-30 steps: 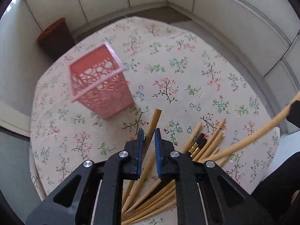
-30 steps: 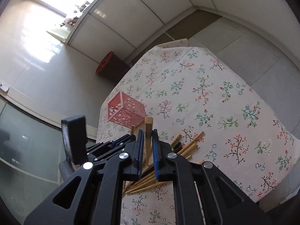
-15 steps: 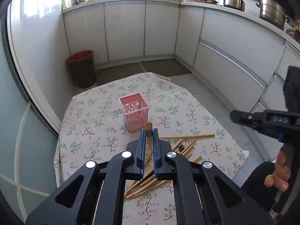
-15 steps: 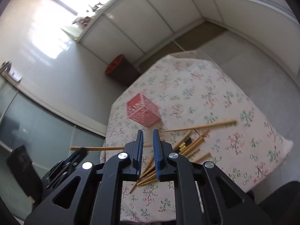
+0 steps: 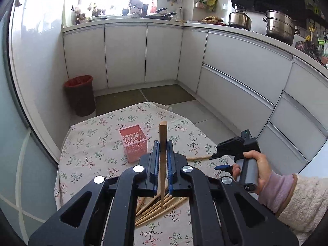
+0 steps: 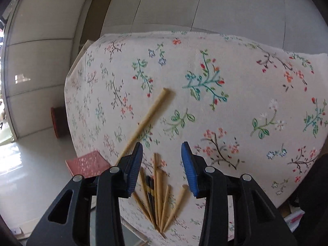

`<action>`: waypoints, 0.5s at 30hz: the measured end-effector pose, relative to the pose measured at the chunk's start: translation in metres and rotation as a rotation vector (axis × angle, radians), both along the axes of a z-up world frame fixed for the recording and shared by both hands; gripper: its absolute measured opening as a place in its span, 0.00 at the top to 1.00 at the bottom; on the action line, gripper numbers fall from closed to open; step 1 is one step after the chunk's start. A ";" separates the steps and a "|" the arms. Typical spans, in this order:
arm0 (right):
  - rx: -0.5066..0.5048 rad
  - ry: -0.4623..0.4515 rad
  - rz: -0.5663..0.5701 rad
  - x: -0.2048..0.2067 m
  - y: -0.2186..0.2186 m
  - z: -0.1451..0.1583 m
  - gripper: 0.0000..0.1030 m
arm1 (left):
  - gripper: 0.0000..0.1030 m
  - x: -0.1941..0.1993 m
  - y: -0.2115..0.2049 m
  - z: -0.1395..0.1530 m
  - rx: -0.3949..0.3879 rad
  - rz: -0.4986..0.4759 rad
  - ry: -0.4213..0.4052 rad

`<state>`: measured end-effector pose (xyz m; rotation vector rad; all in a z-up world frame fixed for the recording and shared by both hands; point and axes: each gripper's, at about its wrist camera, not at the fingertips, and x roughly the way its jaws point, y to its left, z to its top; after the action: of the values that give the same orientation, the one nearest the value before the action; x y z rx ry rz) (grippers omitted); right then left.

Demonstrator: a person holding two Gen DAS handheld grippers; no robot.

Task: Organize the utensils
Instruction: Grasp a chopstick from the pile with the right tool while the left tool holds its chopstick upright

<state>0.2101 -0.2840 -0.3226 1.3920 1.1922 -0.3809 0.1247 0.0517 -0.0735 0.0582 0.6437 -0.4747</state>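
In the left wrist view my left gripper (image 5: 163, 149) is shut on a wooden chopstick (image 5: 163, 135) that stands upright between its blue pads, high above the table. Just left of it, on the cloth, sits the pink lattice basket (image 5: 133, 141). A pile of chopsticks (image 5: 157, 207) lies under the gripper. In the right wrist view the jaws of my right gripper (image 6: 162, 155) are opening with nothing between them, low over the same chopstick pile (image 6: 160, 194). One loose chopstick (image 6: 147, 119) lies beyond its left finger. The basket (image 6: 88, 164) shows at lower left.
The small table with a floral cloth (image 5: 92, 143) stands in a kitchen corner, its edges close on all sides. A red bin (image 5: 80, 94) stands on the floor behind it. White cabinets (image 5: 235, 78) line the walls. A person's hand (image 5: 256, 164) holds the right gripper (image 5: 219, 163).
My left gripper has risen from the pile with one chopstick in it. My right gripper let go of its chopstick, which now lies on the cloth, then swung down toward the table and opened.
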 end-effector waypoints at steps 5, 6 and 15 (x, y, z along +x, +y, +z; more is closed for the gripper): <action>-0.119 0.153 -0.034 0.047 0.002 -0.005 0.61 | 0.94 0.009 0.009 -0.007 -0.034 -0.003 0.013; -0.136 0.198 -0.042 0.054 0.004 -0.009 0.61 | 0.94 0.011 0.011 -0.008 -0.041 -0.002 0.014; -0.327 0.294 -0.078 0.080 0.024 0.000 0.87 | 0.94 0.020 0.033 -0.008 -0.073 0.048 0.017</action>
<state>0.2906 -0.2603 -0.3230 1.1246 1.2469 -0.8204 0.1443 0.0844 -0.0817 -0.0307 0.6423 -0.4523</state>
